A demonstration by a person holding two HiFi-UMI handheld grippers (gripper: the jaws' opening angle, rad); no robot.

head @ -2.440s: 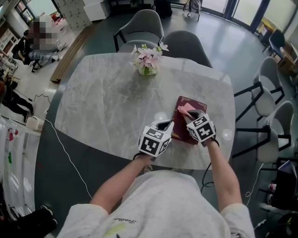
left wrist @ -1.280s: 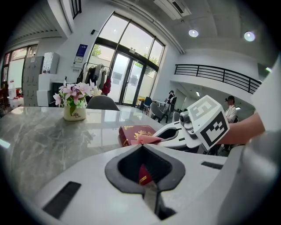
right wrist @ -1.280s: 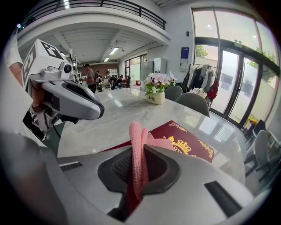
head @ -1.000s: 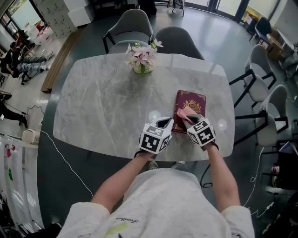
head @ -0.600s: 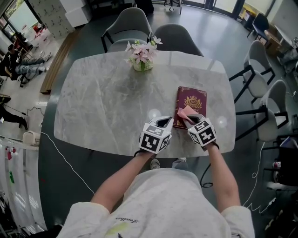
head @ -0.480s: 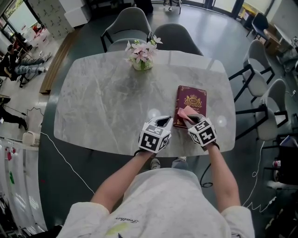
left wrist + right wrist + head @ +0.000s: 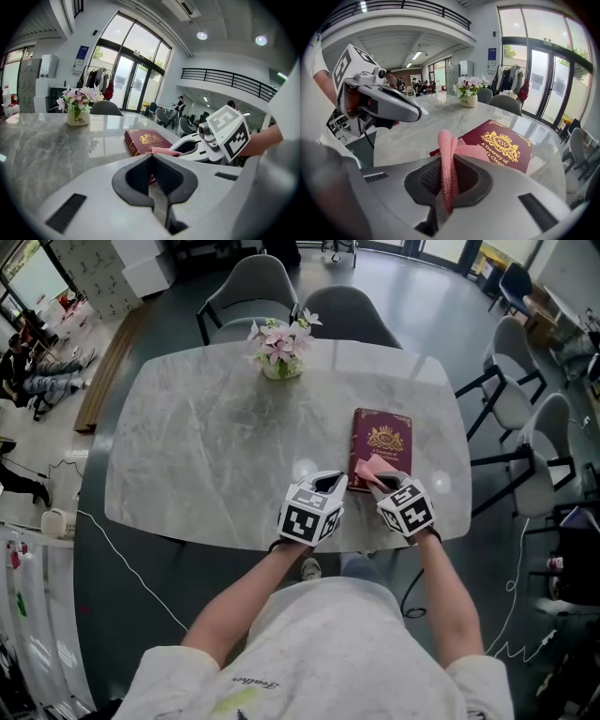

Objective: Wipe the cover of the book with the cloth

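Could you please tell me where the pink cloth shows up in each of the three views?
Head view: cloth right of centre, on the book's near end.
Left gripper view: centre, lying on the book.
Right gripper view: lower centre, pinched in the right tool.
Shared landmark: the flower pot.

A vase of pink flowers (image 7: 278,354) stands near the far edge of the marble table (image 7: 197,442), grey chairs (image 7: 246,292) beyond.

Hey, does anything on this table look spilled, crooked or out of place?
Nothing stands out. The book lies closed and flat on the table, the flower vase stands upright, and the right tongs pinch the pink cloth over the book's near end.
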